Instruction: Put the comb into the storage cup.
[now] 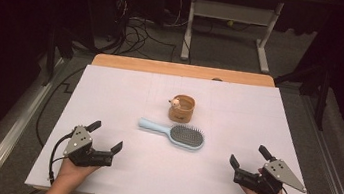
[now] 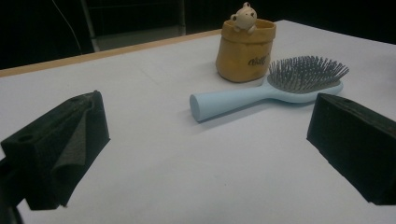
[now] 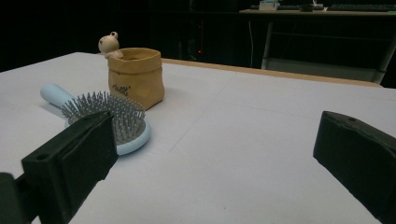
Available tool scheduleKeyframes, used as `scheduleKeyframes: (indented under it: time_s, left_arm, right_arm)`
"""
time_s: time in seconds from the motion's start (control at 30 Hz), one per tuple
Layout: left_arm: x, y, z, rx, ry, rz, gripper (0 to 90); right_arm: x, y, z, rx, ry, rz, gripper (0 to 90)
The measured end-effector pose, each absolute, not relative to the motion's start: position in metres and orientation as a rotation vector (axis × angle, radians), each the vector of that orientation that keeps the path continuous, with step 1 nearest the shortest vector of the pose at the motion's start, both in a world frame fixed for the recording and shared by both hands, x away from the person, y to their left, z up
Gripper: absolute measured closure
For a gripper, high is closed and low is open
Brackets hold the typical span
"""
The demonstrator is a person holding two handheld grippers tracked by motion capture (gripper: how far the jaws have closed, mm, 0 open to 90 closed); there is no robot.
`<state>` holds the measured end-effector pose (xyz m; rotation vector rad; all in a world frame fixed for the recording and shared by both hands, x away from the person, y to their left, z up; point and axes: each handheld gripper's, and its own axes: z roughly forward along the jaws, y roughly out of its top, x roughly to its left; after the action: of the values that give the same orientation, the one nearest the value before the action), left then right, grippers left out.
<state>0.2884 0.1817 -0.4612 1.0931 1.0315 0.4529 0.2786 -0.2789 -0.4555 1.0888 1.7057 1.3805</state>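
Observation:
A light blue hairbrush (image 1: pixel 175 134) (image 2: pixel 275 88) (image 3: pixel 109 119) lies bristles up at the middle of the white table, its handle pointing left. Just behind it stands a small tan pot (image 1: pixel 182 108) (image 2: pixel 245 50) (image 3: pixel 135 77) with a little bear figure (image 1: pixel 176 101) (image 2: pixel 244 17) (image 3: pixel 109 44) on its rim. My left gripper (image 1: pixel 106 136) (image 2: pixel 205 149) rests open at the front left, empty, aimed toward the brush handle. My right gripper (image 1: pixel 250 156) (image 3: pixel 215 154) rests open at the front right, empty, with the brush head off to its left.
The white table cover (image 1: pixel 110 89) ends in a wooden edge (image 1: pixel 183 70) at the back. Beyond it are a desk frame (image 1: pixel 230 19) and floor cables (image 1: pixel 138 32). Bare table lies between each gripper and the brush.

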Motion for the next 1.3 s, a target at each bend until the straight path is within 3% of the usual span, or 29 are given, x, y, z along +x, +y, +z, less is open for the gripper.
scheduleKeyframes:
  time_s: [0.83,1.0,1.3]
  left_arm:
    - [0.2884,0.1841,-0.4562,1.083,1.032,0.453,0.5]
    - [0.2849,0.1834,-0.457,1.109,1.008,0.441,16.4]
    - [0.2833,0.1849,-0.4543,1.098,1.004,0.434,23.0]
  right_arm:
    - [0.2791,-0.2791,-0.4565,1.096,1.707,1.382,0.2]
    - [0.2789,-0.2793,-0.4562,1.093,1.706,1.38,0.2]
    - [0.2788,-0.2792,-0.4558,1.092,1.705,1.379,0.2]
